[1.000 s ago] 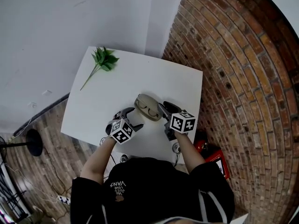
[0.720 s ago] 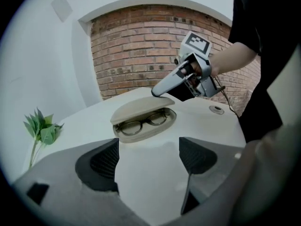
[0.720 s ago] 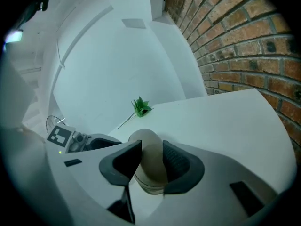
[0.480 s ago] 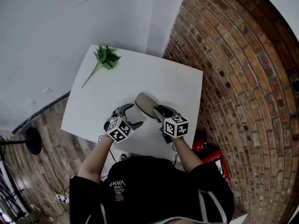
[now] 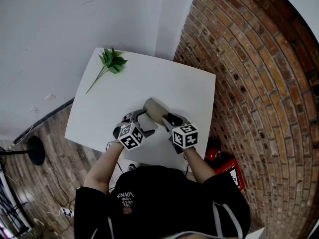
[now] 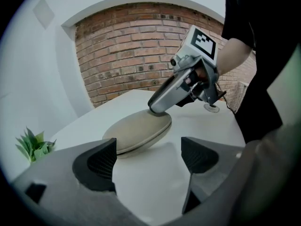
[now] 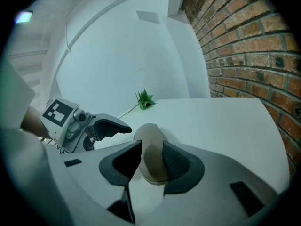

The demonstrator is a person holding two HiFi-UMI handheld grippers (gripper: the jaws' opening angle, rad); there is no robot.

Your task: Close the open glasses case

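The beige glasses case (image 5: 153, 110) lies on the white table (image 5: 179, 86) with its lid down on the base; only a thin seam shows in the left gripper view on the case (image 6: 138, 131). My right gripper (image 5: 167, 119) is over the case's near end, one fingertip (image 6: 156, 107) resting on the lid. Its jaws stand a narrow gap apart, and the case (image 7: 149, 140) shows through that gap at the right gripper (image 7: 151, 161). My left gripper (image 6: 148, 157) is wide open just short of the case's left side; its jaws have just been opening and nothing is between them.
A green leafy sprig (image 5: 110, 63) lies at the table's far left corner. A brick wall (image 5: 259, 83) runs along the right side and a white wall stands behind. A red object (image 5: 230, 169) sits on the floor by the table's near right corner.
A second ago the case lay open with the glasses showing; now its lid is down. The right gripper has shifted left onto the case's near end. The left gripper has stayed beside it.
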